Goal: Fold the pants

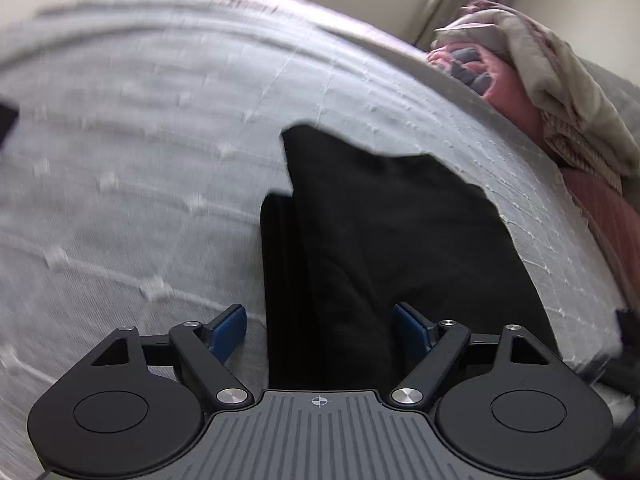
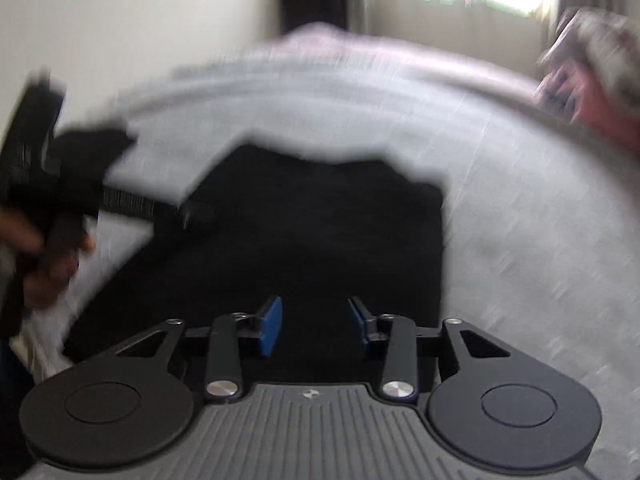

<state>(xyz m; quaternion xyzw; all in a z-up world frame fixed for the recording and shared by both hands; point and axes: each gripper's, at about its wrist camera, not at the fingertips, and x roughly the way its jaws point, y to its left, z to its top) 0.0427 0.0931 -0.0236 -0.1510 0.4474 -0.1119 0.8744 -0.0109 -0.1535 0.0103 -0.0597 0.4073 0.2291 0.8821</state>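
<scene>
One pair of black pants [image 1: 384, 240] lies on the bed [image 1: 140, 200] beneath two grippers, left [image 1: 320, 330] and right [image 2: 315, 324], both with fingers spread, one bedding pile [image 1: 540, 80] at the bed's far right edge.

The pants [image 1: 380, 240] lie on the bed [image 1: 140, 160] ahead of and between the left gripper's fingers [image 1: 230, 330], with heaped bedding [image 1: 560, 92] further ahead to the right of them.

No words, brand names or numbers can be read anywhere — only a small crosshair mark [image 1: 319, 401] on the left gripper's ribbed grey body.
</scene>
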